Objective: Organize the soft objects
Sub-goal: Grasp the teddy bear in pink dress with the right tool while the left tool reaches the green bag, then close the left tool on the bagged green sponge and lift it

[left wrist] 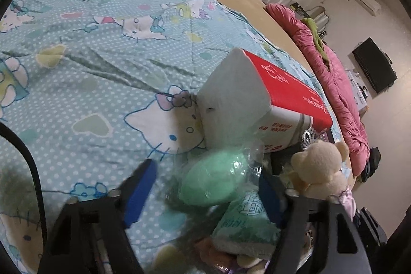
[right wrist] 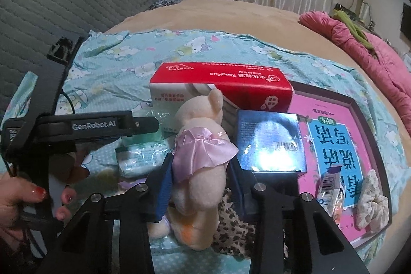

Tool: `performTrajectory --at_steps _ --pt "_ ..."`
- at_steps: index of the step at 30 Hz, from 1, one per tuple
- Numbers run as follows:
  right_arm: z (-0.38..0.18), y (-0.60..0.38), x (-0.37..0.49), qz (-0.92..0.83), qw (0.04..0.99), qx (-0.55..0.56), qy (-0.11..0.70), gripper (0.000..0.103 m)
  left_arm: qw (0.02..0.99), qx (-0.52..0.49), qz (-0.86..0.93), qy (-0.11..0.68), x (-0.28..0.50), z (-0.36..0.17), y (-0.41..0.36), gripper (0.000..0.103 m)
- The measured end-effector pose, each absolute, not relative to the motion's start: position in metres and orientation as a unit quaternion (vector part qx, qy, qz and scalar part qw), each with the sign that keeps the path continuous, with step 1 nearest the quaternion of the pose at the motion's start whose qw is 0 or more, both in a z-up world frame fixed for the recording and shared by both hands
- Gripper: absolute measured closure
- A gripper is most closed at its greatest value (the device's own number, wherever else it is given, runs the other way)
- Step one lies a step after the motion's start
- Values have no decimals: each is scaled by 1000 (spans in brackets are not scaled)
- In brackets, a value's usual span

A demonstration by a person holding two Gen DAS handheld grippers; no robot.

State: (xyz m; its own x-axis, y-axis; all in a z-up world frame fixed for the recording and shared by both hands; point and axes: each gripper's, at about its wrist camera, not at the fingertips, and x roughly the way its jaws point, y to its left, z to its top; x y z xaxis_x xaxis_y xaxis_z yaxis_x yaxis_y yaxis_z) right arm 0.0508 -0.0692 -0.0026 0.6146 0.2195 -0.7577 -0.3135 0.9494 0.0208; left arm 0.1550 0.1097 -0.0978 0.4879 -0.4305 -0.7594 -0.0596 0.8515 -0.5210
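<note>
My left gripper (left wrist: pixel 205 186) is open, its blue-padded jaws standing on either side of a green sponge in clear wrap (left wrist: pixel 214 177) without touching it. The sponge rests on a green tissue pack (left wrist: pixel 245 225). My right gripper (right wrist: pixel 200 166) is shut on a cream plush bear in a pink satin skirt (right wrist: pixel 200 145), which also shows in the left wrist view (left wrist: pixel 318 168). The left gripper appears from the side in the right wrist view (right wrist: pixel 143 123), beside the bear. A red-and-white tissue box (right wrist: pixel 221 91) lies behind them on the Hello Kitty quilt (left wrist: pixel 90 68).
A shiny blue box (right wrist: pixel 269 140) sits right of the bear. A dark tray (right wrist: pixel 370 125) holds a pink book, a floral scrunchie (right wrist: pixel 372 199) and a snack wrapper (right wrist: pixel 330 189). Leopard-print fabric (right wrist: pixel 236 227) lies under the right gripper. A pink duvet (right wrist: pixel 372 58) lies at the far right.
</note>
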Motion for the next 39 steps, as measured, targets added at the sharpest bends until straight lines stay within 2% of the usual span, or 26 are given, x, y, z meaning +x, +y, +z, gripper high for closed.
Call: performTrajectory --at_steps 4,8,22,39 --pt "3 -71 49 149 899 -53 408 62 822 -246 -128 497 155 -99 104 52" --pt "8 -73 47 150 901 -47 404 62 826 -239 -128 495 152 -95 103 55" --pt "40 -98 35 148 916 -16 373 63 860 -218 -102 449 113 -41 104 56" --pt "73 -148 14 138 934 31 328 63 884 -149 -97 433 70 18 49 56"
